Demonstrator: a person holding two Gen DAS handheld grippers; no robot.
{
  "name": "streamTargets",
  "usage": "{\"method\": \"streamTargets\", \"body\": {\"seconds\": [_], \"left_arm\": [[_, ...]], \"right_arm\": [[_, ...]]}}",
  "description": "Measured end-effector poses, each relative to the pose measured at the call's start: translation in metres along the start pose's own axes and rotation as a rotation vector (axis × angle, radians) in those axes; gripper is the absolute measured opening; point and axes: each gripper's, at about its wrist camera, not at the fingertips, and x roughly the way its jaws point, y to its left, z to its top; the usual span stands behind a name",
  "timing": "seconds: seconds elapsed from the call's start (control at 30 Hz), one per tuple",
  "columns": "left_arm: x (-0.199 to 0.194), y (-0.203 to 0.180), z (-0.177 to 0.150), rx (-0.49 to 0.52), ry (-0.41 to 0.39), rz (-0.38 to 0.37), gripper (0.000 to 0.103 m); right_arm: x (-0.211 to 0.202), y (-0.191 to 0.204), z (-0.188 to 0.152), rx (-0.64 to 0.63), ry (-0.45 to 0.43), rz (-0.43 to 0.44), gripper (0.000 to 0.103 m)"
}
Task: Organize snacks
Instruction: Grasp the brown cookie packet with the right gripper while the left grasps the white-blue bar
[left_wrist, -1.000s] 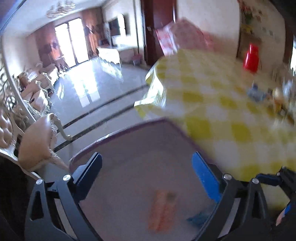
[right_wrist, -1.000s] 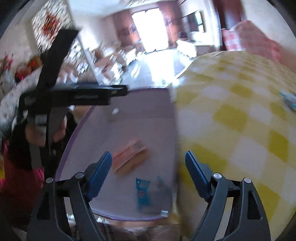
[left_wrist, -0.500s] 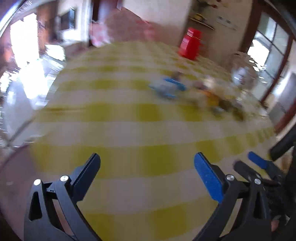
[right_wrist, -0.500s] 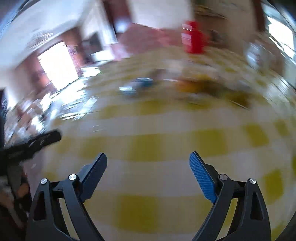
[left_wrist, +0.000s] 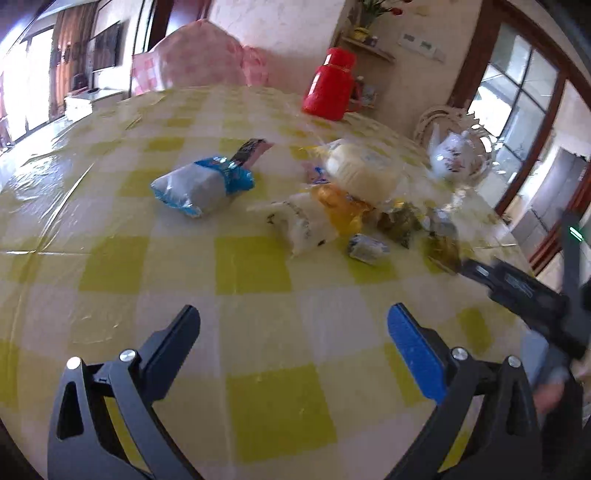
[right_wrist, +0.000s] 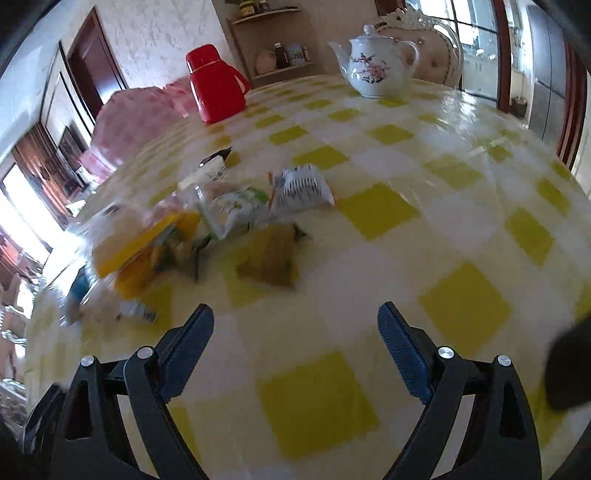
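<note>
The desk (left_wrist: 255, 266) wears a yellow-and-white checked cloth under clear plastic; the snacks (left_wrist: 332, 206) lie in a loose heap near its middle, and that heap serves as the landmark here; a blue-and-silver packet (left_wrist: 199, 184) lies apart on the heap's left in the left wrist view, with a dark wrapper (left_wrist: 251, 151) just behind it; a red jug (left_wrist: 328, 90) stands well beyond the heap, near the far edge; a white flowered teapot (right_wrist: 376, 66) stands beyond the heap too, off to its right; the left gripper (left_wrist: 293, 332) hangs short of the heap, its jaws spread wide over bare cloth with nothing between them; the right gripper (right_wrist: 295, 328) also sits on the near side of the heap, jaws wide apart and empty; a flat brownish packet (right_wrist: 269, 258) lies at the heap's near edge, just ahead of it.
</note>
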Motion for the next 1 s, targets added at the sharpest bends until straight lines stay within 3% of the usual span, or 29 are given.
{"method": "streamTargets", "body": {"seconds": [0.13, 0.27, 0.3, 0.33, 0.43, 0.6, 0.73, 0.93, 1.0], "left_arm": [[-0.004, 0.002, 0.001, 0.01, -0.006, 0.003, 0.101], [0.0, 0.004, 0.001, -0.004, -0.008, -0.007, 0.101], [0.0, 0.005, 0.001, -0.01, -0.008, -0.012, 0.101], [-0.001, 0.006, 0.001, -0.014, -0.008, -0.015, 0.101], [-0.001, 0.011, 0.001, -0.041, -0.006, -0.035, 0.101], [-0.001, 0.011, 0.0, -0.049, -0.005, -0.045, 0.101], [-0.003, -0.005, -0.003, 0.039, -0.008, -0.053, 0.101], [0.035, -0.056, 0.015, 0.229, 0.04, -0.049, 0.101], [0.057, -0.07, 0.022, 0.247, 0.078, -0.02, 0.086]], "right_arm": [[0.031, 0.015, 0.024, 0.008, 0.022, -0.039, 0.079], [0.052, 0.031, 0.034, -0.051, 0.057, -0.134, 0.073], [0.053, 0.036, 0.033, -0.079, 0.056, -0.144, 0.052], [0.051, 0.039, 0.03, -0.103, 0.047, -0.135, 0.044], [0.036, 0.04, 0.018, -0.128, 0.02, -0.101, 0.035], [-0.006, 0.023, -0.015, -0.103, -0.008, 0.085, 0.033], [-0.029, 0.015, -0.03, -0.088, -0.03, 0.117, 0.033], [-0.031, -0.009, -0.031, 0.056, -0.022, 0.163, 0.033], [-0.032, -0.014, -0.031, 0.081, -0.028, 0.169, 0.034]]}}
